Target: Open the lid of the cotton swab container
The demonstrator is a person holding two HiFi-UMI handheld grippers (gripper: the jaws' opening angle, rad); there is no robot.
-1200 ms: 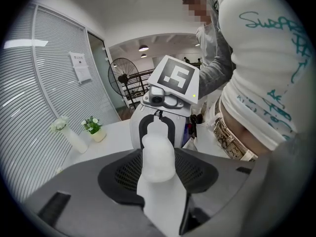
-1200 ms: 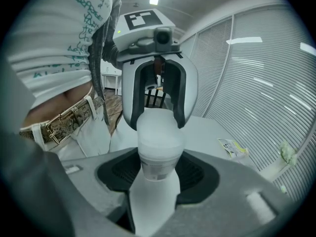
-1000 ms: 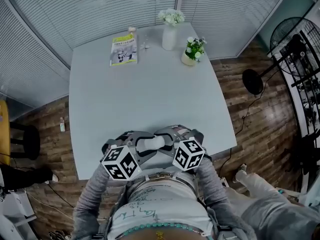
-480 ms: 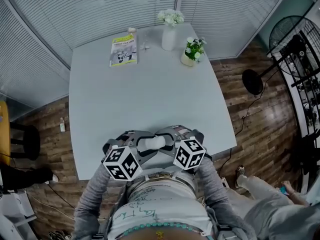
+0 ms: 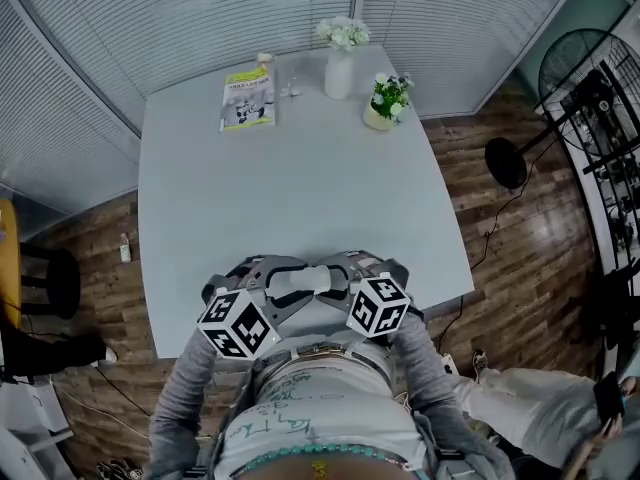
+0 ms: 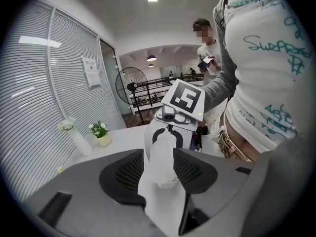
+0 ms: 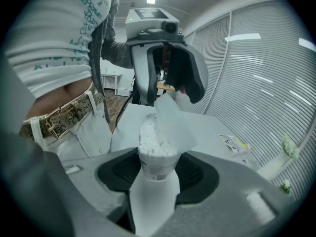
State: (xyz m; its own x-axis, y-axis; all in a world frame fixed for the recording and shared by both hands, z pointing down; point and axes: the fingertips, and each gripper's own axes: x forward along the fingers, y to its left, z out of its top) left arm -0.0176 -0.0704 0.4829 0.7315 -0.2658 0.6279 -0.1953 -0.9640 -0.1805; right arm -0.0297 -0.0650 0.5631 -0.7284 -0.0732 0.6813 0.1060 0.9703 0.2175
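**At the table's near edge: container in your right gripper, lid in your left**

Close to your waist, above the near edge of the pale table [image 5: 290, 188], your right gripper [image 7: 158, 162] is clamped on the cotton swab container [image 7: 157, 171]. Its white swabs [image 7: 153, 139] are bare at the mouth. Your left gripper [image 6: 161, 154] faces it. Its jaws have just closed a little tighter on the translucent lid [image 7: 174, 125], which tilts up off the mouth.

Along the table's far edge you have a booklet [image 5: 247, 100], a white vase [image 5: 339, 73] of flowers and a small potted plant [image 5: 383, 103]. Slatted blinds [image 5: 200, 18] wall the corner. A standing fan [image 5: 590, 78] is on the wooden floor [image 5: 500, 258] to your right.
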